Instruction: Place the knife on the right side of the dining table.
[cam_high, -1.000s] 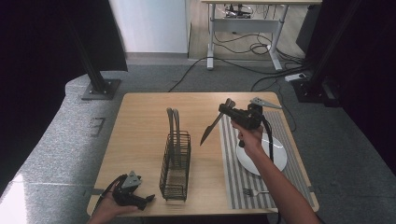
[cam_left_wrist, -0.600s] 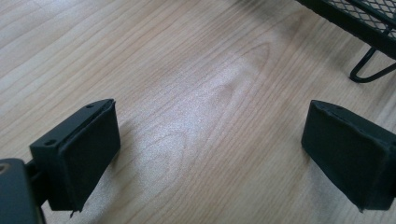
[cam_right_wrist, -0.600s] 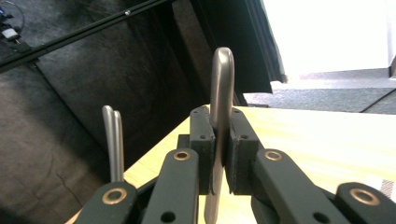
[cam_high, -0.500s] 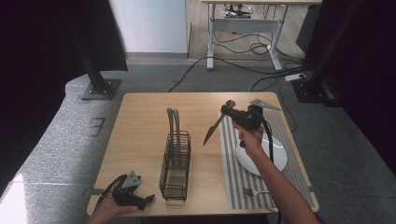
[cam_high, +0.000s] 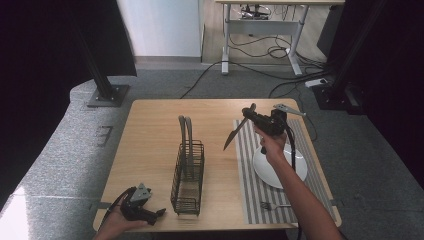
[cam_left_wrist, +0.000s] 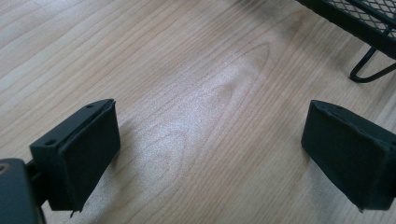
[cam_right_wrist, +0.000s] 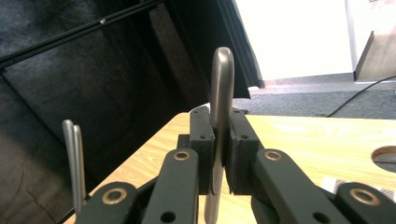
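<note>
My right gripper (cam_high: 248, 116) hovers above the table between the wire basket (cam_high: 187, 175) and the striped placemat (cam_high: 252, 190). It is shut on a metal knife (cam_high: 236, 132), whose blade slants down to the left. In the right gripper view the knife (cam_right_wrist: 222, 79) stands clamped between the pads of the right gripper (cam_right_wrist: 219, 135). Two grey utensil handles (cam_high: 185, 132) stick up from the basket and show as handles (cam_right_wrist: 74, 158) at the left. My left gripper (cam_high: 159, 212) lies at the table's front left, open, with bare wood between the jaws of the left gripper (cam_left_wrist: 210, 154).
A white plate (cam_high: 264, 167) lies on the placemat under my right forearm, and a fork (cam_high: 272, 205) lies near the mat's front edge. A corner of the basket (cam_left_wrist: 369, 28) stands close beyond the left jaws. The wooden table (cam_high: 150, 135) has free room at the left.
The right gripper has shifted a little to the right and slightly lower with the knife still in it. The left gripper has not moved.
</note>
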